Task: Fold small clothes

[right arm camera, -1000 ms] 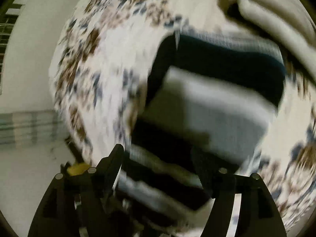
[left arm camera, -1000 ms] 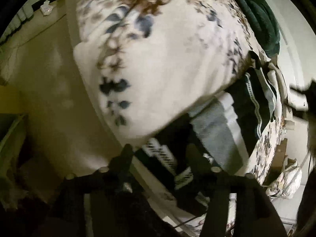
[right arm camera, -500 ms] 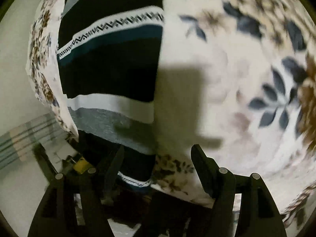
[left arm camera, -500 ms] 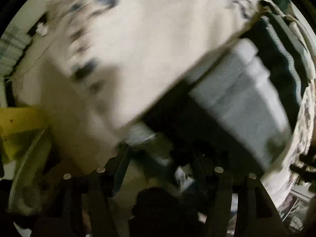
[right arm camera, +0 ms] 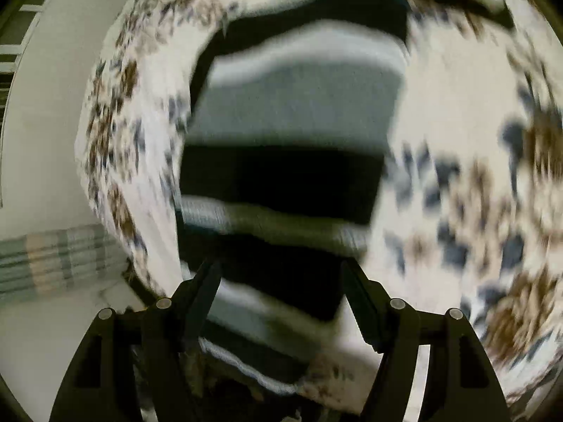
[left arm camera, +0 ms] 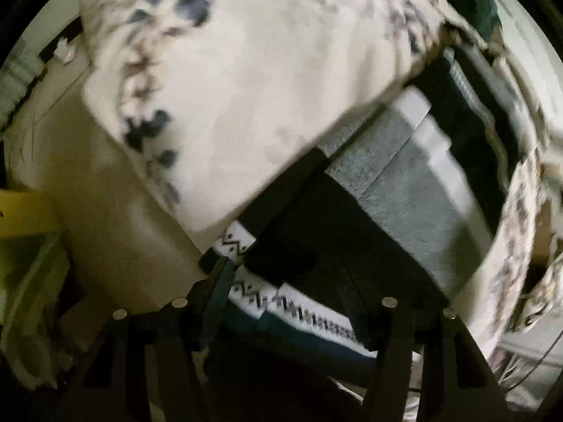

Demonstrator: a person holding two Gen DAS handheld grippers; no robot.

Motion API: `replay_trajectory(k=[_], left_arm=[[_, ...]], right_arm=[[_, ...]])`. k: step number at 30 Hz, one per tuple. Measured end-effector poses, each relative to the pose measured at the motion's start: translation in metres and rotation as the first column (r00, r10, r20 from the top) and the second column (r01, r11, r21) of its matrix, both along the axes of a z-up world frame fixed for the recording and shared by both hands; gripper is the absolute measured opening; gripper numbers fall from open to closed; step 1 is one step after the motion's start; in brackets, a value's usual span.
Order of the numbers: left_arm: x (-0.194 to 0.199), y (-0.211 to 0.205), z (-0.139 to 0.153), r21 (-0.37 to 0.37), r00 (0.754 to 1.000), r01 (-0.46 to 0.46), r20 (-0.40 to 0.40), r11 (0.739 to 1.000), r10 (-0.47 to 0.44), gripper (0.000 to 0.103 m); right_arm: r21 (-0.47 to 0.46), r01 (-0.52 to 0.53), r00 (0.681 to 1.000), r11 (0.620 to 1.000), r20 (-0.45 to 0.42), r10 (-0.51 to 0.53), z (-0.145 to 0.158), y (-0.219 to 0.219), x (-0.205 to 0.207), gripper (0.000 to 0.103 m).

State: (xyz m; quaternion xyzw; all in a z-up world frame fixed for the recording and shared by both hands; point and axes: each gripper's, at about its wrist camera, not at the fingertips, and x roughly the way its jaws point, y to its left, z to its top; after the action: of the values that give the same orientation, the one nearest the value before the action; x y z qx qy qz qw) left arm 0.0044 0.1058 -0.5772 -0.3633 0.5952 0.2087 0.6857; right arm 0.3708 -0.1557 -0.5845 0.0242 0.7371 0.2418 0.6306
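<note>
The striped sweater (right arm camera: 288, 112), near the bed's (left arm camera: 246, 81) edge, should be pinched squarely; both hand-held grippers (left arm camera: 285, 302) (right arm camera: 279, 281) are held released.

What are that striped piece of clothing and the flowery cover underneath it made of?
The striped garment looks like soft, fuzzy knit or fleece: its grey band shows a matte nap. The flowery cover seems a smooth printed woven cloth, perhaps cotton; blur leaves that open.
</note>
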Motion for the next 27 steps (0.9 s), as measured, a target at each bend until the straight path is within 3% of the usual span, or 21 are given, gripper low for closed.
replay_trajectory(k=[2,3,6,7,12,14,15,16,23,25,27], left_arm=[[0.004,-0.004,-0.008,0.015,1.000,0.028,-0.003,0.999,-0.028,0.046],[0.004,-0.006,-0.009,0.023,0.999,0.040,-0.003,0.999,-0.040,0.033],[0.000,-0.008,-0.007,0.061,0.999,0.050,-0.004,0.997,-0.050,0.010],[-0.003,-0.005,-0.005,0.058,0.999,0.043,0.005,0.997,-0.043,0.008],[-0.009,0.002,0.012,0.071,0.997,0.056,0.056,0.996,-0.060,0.006],[-0.011,0.006,0.018,0.063,0.995,0.064,0.066,0.996,-0.068,0.006],[-0.013,0.009,0.021,0.051,0.996,0.057,0.071,0.997,-0.060,0.006],[-0.018,0.013,0.023,0.041,0.996,0.047,0.076,0.998,-0.050,0.006],[-0.027,0.027,0.039,0.045,0.994,-0.023,0.109,0.999,0.018,0.006],[-0.022,0.028,0.030,0.067,0.995,-0.020,0.101,0.998,0.013,0.006],[-0.014,0.035,0.006,-0.004,0.998,0.003,0.062,1.000,-0.003,0.009]], right_arm=[[-0.001,0.021,1.000,1.000,0.020,-0.021,0.002,0.027,0.031,0.072],[0.001,0.043,0.999,0.999,0.027,-0.043,0.000,0.046,0.054,0.072],[-0.002,0.099,0.995,0.995,0.029,-0.099,-0.012,0.089,0.099,0.072],[-0.016,0.118,0.993,0.993,0.029,-0.117,-0.019,0.104,0.116,0.072],[-0.058,0.160,0.986,0.985,-0.040,-0.163,-0.064,0.167,0.159,0.072],[-0.116,0.140,0.988,0.983,-0.055,-0.147,-0.080,0.186,0.161,0.064],[-0.141,0.134,0.989,0.981,-0.035,-0.140,-0.082,0.191,0.161,0.029],[-0.178,0.122,0.992,0.977,-0.008,-0.125,-0.084,0.197,0.162,0.011],[-0.208,0.192,0.972,0.959,0.175,-0.156,-0.050,0.199,0.165,0.008],[-0.219,0.189,0.970,0.957,0.192,-0.148,-0.048,0.199,0.168,0.008],[-0.243,0.157,0.982,0.957,0.138,-0.126,-0.063,0.205,0.169,0.009]])
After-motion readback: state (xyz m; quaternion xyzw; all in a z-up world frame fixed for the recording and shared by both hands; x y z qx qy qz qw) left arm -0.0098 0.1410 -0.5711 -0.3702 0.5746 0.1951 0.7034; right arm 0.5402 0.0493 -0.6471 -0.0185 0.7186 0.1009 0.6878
